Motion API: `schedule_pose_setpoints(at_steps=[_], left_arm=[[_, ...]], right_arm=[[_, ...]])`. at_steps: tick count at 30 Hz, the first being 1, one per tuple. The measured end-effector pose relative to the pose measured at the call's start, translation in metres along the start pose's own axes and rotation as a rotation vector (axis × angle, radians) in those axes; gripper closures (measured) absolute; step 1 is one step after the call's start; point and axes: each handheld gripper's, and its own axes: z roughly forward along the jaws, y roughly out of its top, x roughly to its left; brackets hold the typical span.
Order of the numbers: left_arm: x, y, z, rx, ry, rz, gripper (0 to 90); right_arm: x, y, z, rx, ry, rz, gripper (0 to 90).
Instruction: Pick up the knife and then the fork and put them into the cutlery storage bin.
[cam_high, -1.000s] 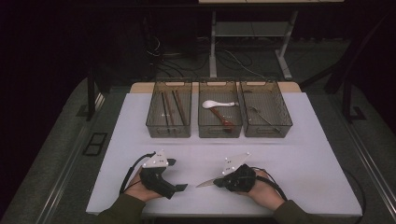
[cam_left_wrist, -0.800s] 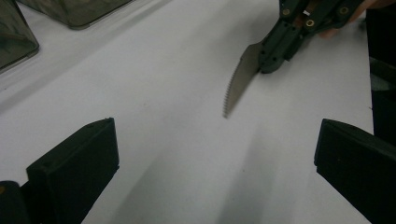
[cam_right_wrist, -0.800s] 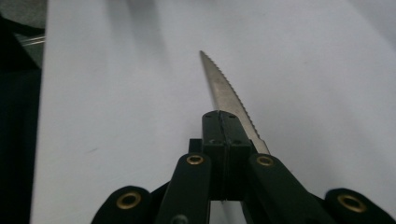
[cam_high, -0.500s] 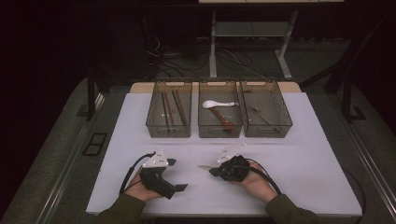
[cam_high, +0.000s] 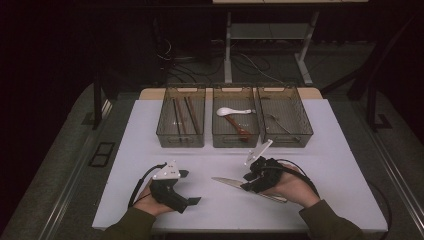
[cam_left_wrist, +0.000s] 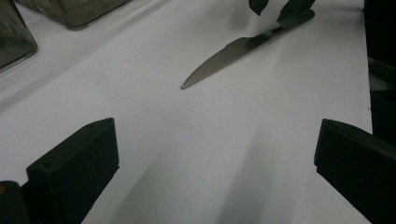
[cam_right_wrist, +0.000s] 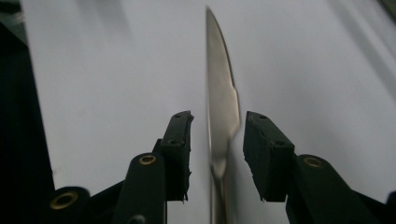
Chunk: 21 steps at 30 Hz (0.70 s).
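Steel is catching the light along the knife, which is lying flat on the white table, on our side of the three clear bins and well apart from them. We are taking the knife as our landmark. Our right gripper is sitting over its middle, where blade meets handle; in the right gripper view its jaws have just been opening, and they are now standing partly apart with the blade running between the pads, a gap showing on each side, so nothing is being gripped. The serrated tip is pointing toward our left gripper, which is resting on the table left of the knife, near it but not touching. In the left gripper view its jaws are standing wide apart over bare tabletop, holding nothing.
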Motion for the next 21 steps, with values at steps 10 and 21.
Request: schedule_pose_setpoints(at_steps=[10,21], left_arm=[[0.0,0.0,0.001,0.0,-0.005,-0.004,0.0],[0.0,0.0,0.001,0.005,-0.007,-0.006,0.0]], right_arm=[[0.004,0.0,0.005,0.232,-0.019,-0.031,68.6],[0.006,0.01,0.017,0.352,-0.065,-0.078,77.9]])
